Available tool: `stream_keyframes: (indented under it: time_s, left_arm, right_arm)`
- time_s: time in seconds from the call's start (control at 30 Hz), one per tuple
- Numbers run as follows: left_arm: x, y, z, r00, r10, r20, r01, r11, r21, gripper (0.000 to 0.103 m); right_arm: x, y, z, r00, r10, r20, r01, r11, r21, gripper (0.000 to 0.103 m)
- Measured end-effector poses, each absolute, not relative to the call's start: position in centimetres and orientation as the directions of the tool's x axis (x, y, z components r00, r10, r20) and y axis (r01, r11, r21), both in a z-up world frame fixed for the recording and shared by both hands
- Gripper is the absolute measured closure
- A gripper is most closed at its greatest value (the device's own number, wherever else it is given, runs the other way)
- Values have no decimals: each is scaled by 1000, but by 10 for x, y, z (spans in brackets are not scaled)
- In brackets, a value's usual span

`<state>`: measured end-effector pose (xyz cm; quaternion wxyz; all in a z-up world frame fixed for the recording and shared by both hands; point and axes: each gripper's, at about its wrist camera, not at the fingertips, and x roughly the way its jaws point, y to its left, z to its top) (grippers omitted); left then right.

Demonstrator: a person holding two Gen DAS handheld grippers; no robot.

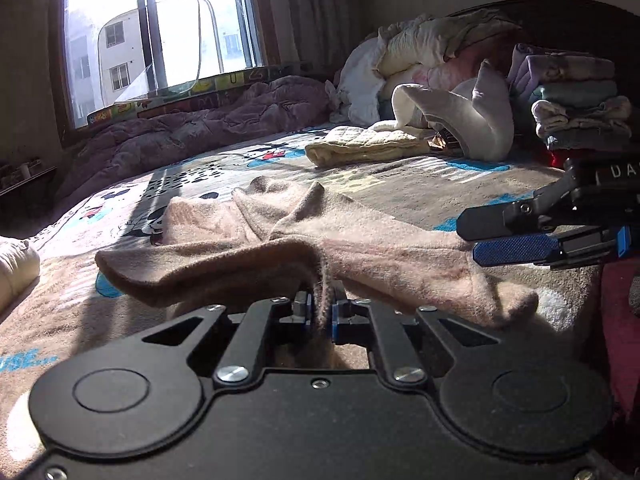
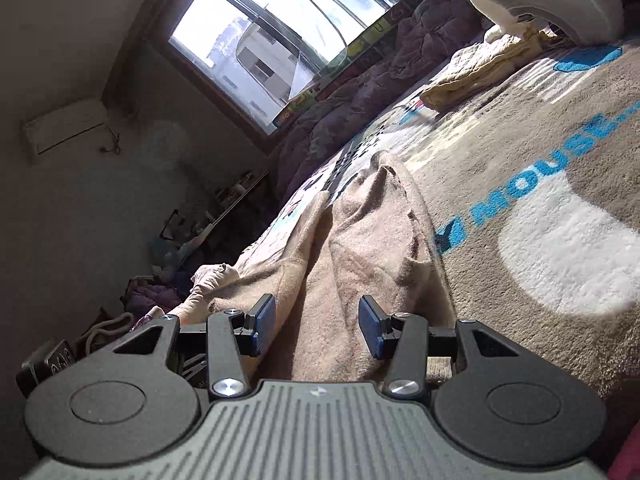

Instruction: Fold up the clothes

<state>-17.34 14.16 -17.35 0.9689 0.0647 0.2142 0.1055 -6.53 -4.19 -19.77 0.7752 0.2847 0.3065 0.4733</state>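
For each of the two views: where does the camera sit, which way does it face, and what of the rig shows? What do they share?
Left wrist: behind the left gripper, facing level across the bed to the window; jaws pinch the pink garment; right gripper enters at right.
Right wrist: behind the right gripper, rolled, facing the window; jaws open over the garment.
Shared: garment, bed, window, yellow cloth.
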Motion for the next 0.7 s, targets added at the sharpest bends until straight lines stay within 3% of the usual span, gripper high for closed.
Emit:
stream_keyframes:
  time_s: [0.23, 0.3, 0.37, 0.5, 0.57, 0.7]
  left_arm:
    - [-160, 135, -180, 872, 205, -444, -157, 977, 142, 98]
    - [-161, 139, -180, 873, 150, -465, -127, 989, 80, 97]
    - [-164, 145, -178, 875, 62, -480, -78, 997, -13, 65]
    - [-194, 154, -160, 905, -114, -410, 68, 990, -125, 61]
    - [-213, 173, -152, 928, -117, -353, 52, 980, -190, 61]
    - [-251, 233, -152, 954, 75, -289, -181, 914, -363, 61]
  right_arm:
    - [-63, -36, -201, 341, 917, -204, -559, 373, 741, 56]
    - [-63, -34, -202, 332, 920, -207, -563, 369, 740, 56]
    - [-62, -33, -203, 327, 922, -207, -562, 366, 742, 56]
    - [-62, -30, -205, 330, 920, -212, -564, 372, 737, 55]
    - [-63, -28, -203, 339, 914, -221, -579, 388, 717, 55]
    - [-77, -13, -189, 370, 890, -268, -692, 456, 559, 54]
